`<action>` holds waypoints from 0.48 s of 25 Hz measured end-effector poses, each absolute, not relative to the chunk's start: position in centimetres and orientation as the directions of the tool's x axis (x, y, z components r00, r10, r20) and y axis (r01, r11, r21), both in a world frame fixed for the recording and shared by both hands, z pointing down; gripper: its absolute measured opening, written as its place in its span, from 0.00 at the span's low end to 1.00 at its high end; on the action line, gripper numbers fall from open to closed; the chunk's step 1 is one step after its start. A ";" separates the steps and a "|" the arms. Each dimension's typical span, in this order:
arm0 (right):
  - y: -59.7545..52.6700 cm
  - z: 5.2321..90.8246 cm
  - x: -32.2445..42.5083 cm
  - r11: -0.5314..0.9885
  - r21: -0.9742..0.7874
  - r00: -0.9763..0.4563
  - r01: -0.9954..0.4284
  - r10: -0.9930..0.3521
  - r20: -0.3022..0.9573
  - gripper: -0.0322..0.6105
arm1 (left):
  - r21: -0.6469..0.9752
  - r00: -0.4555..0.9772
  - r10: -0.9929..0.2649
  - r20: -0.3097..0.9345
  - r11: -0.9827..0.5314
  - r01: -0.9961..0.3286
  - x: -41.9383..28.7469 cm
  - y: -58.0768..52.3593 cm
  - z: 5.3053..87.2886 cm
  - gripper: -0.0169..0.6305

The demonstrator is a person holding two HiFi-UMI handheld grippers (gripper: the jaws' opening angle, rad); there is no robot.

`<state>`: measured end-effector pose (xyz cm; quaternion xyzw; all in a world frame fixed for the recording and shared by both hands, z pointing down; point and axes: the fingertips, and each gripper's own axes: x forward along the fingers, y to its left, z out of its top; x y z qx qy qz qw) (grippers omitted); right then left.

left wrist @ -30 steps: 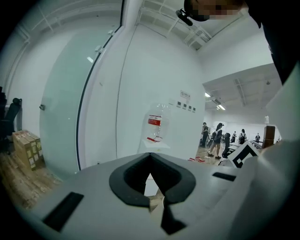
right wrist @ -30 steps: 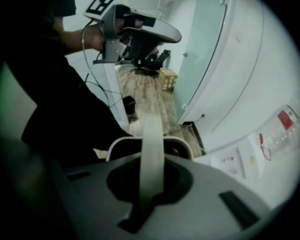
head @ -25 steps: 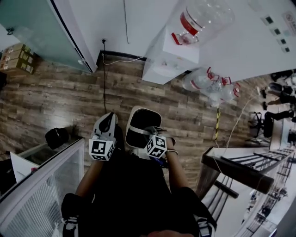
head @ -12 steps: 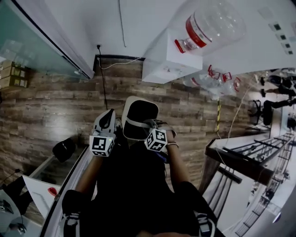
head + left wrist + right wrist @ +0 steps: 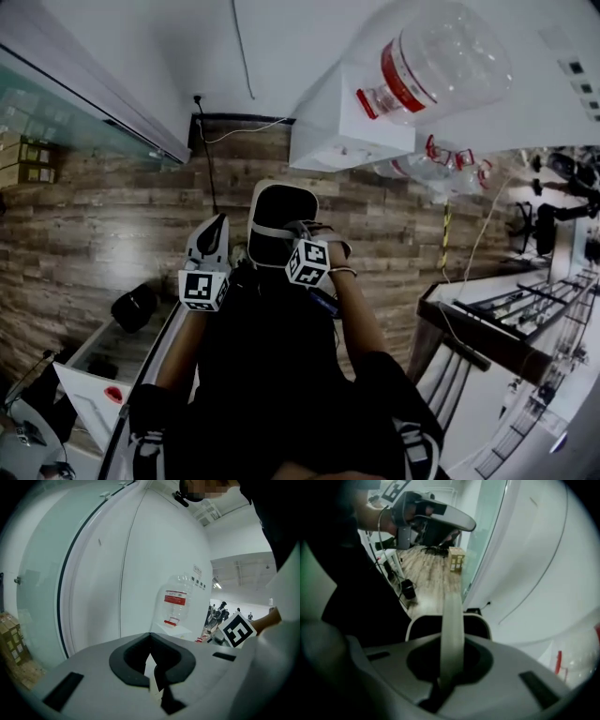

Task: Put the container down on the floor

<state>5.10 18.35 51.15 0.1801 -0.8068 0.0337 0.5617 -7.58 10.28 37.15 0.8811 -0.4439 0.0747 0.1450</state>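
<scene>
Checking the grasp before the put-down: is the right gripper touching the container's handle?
Touching. The right gripper view shows the right gripper with its jaws shut on the pale handle, a band that arches over the container.

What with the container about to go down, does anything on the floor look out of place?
Several water jugs lie jumbled on the floor beside the dispenser, apparently on their sides rather than upright. Nothing spilled shows.
</scene>
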 end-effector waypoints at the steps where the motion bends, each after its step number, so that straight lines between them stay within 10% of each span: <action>1: 17.4 51.3 5.3 0.936 0.146 -0.305 -0.319 -0.248 0.919 0.10 | 0.183 0.585 -0.765 0.269 -0.556 -0.811 -7.4 9.5 37.3 0.07; 12: 8.7 56.2 7.7 0.971 0.140 -0.320 -0.195 -0.198 0.927 0.10 | 0.111 0.507 -0.822 0.260 -0.497 -0.861 -3.6 0.6 37.5 0.07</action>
